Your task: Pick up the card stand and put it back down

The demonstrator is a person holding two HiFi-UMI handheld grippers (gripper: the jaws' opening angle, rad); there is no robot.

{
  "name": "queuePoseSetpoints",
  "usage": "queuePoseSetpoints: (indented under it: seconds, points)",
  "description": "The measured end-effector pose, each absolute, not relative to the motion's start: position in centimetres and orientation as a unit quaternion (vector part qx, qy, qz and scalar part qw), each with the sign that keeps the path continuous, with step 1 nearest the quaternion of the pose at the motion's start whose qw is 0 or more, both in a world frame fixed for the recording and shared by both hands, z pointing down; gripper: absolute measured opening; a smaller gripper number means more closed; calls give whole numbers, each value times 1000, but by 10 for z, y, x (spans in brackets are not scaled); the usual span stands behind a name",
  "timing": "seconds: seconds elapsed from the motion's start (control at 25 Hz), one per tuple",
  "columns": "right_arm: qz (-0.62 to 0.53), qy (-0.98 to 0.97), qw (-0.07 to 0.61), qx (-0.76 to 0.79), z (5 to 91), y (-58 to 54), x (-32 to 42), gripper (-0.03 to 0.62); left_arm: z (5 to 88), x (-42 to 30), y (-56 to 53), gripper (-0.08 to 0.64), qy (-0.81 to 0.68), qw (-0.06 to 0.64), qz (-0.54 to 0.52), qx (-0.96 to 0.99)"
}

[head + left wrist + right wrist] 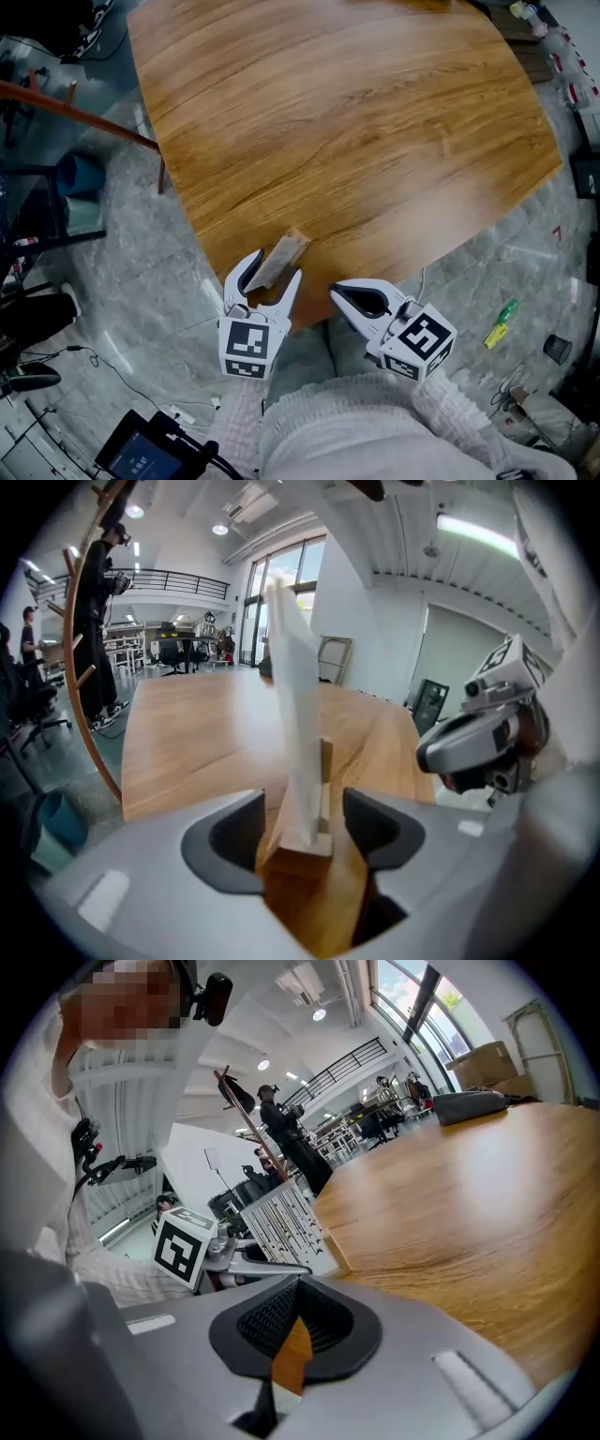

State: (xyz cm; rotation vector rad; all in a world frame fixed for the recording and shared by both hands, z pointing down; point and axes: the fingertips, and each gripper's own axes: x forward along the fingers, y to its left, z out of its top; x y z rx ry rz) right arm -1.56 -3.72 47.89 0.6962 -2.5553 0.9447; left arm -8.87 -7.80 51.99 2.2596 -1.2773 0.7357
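The card stand (284,255), a small wooden block holding a white card, rests on the wooden table (356,122) close to its front edge. My left gripper (276,265) is open around it, one finger on each side. In the left gripper view the wooden base (298,844) and upright card (295,705) sit between the dark pads (230,841) with a gap on both sides. My right gripper (336,292) hangs just off the table edge to the right, shut and empty. The right gripper view shows the card (281,1224) and the left gripper's marker cube (183,1246) beyond its closed jaws.
The table's front edge runs right under both grippers. On the marble floor lie a green object (500,323), a blue stool (80,173), cables and a screen device (141,455). A curved wooden rack pole (80,649) stands left of the table, with people farther back.
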Motion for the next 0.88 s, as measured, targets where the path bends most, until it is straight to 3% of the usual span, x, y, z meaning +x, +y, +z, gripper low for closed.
queuePoseSetpoints:
  seconds: [0.52, 0.88]
  points:
    - [358, -889, 134, 251, 486, -49, -11, 0, 549, -81, -88, 252, -439, 198, 330, 812]
    - [364, -887, 136, 251, 488, -45, -9, 0, 551, -79, -87, 202, -422, 189, 353, 813]
